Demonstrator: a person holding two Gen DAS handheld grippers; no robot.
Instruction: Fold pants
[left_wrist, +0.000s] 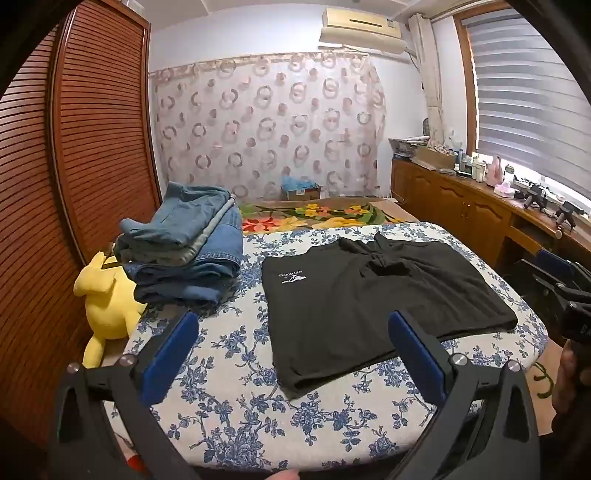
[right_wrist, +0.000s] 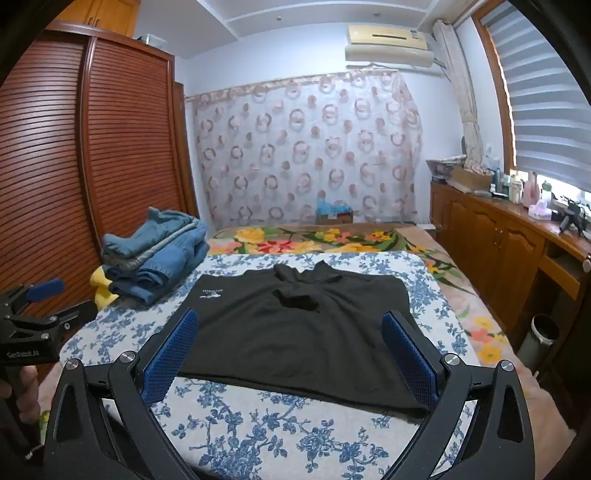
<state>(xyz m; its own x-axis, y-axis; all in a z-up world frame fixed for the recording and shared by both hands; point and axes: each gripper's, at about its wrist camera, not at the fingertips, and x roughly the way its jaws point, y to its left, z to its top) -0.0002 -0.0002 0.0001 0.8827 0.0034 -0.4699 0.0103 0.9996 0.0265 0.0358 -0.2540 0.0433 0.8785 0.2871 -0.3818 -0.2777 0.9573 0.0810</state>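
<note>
Black knit pants w/ small white logo (right_wrist: 295, 332) flat on blue-floral white bed sheet (right_wrist: 280, 446), mid-bed, roughly squared, maybe already folded once; waist/crotch bunch at far edge, logo at far left corner. Risks, judged from layout: thin stretchy fabric, so pinching only the top layer at the near hem likely peels layers apart and skews the fold; uneven lift between both sides would drag the whole piece across the sheet instead of folding it; wrinkled bunch near far centre (left_wrist: 384, 258) may get trapped inside next fold and leave a lump; sheet itself could get grabbed along w/ hem if fingers dig too low. Stack of folded blue denim jeans (left_wrist: 184, 251) sits far left, just beside pants' left edge, so a wide swing left could knock it; yellow plush toy (left_wrist: 107, 306) further left, off the bed edge. Left gripper (left_wrist: 291, 354) jaws spread wide, holding nothing, touching nothing, hovering over near left corner of pants. Right gripper (right_wrist: 291, 354) same: wide open, empty, above near hem, no contact seen.
</note>
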